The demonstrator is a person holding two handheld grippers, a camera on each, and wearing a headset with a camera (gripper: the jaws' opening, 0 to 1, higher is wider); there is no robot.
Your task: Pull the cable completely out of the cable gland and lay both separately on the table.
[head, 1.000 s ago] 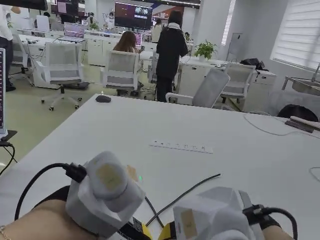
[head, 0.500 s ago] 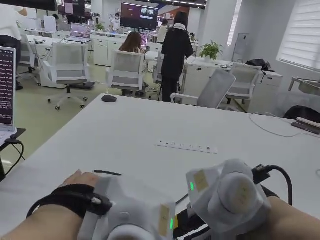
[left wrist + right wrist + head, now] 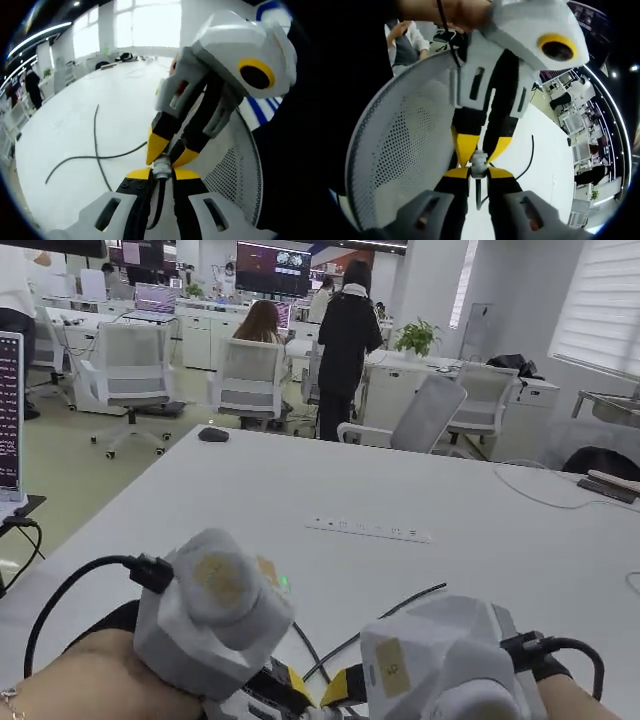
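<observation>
both left claw (image 3: 161,174) and right claw (image 3: 478,173) pinched on small grey cable gland (image 3: 161,166); thin black cable (image 3: 160,202) extraction in hand; next, likely straight pull apart.

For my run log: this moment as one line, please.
left gripper: shut on cable gland | right gripper: shut on cable gland | cable: not yet out

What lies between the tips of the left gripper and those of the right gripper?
The cable gland, held where the left gripper and right gripper meet, tip to tip; both gripper views show it.
</observation>
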